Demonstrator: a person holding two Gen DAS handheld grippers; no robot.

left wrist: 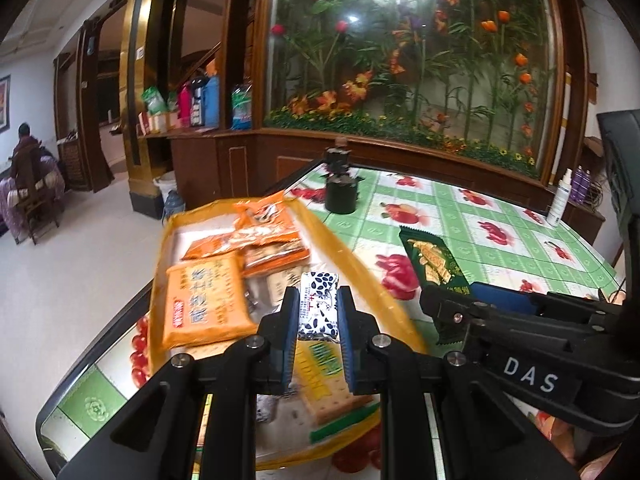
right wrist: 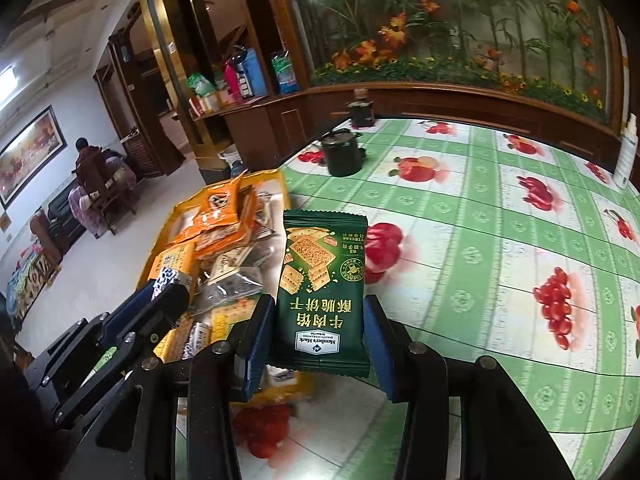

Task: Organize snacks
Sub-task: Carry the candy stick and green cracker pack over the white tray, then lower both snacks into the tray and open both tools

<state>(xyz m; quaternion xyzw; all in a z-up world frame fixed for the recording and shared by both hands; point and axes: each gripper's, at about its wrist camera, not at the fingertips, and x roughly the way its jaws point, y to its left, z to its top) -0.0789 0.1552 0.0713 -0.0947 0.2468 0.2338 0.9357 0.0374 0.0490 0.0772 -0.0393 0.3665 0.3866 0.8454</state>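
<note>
My left gripper (left wrist: 319, 300) is shut on a small white packet with dark blue spots (left wrist: 319, 306), held over the yellow tray (left wrist: 164, 240). The tray holds several orange snack packs (left wrist: 206, 304) and a green-and-yellow cracker pack (left wrist: 324, 376). My right gripper (right wrist: 320, 312) is shut on a dark green cracker packet (right wrist: 322, 292), its blue pads pressing the packet's two sides. That packet hangs just right of the tray (right wrist: 158, 256). In the left wrist view the right gripper (left wrist: 444, 300) and its green packet (left wrist: 432, 264) show at the right.
The table wears a green checked cloth with fruit prints (right wrist: 500, 240). A black pot (right wrist: 342, 156) stands at the far edge and a white spray bottle (left wrist: 559, 200) at the right. A flower display behind glass (left wrist: 420, 60) backs the table. A person (right wrist: 92, 168) sits far left.
</note>
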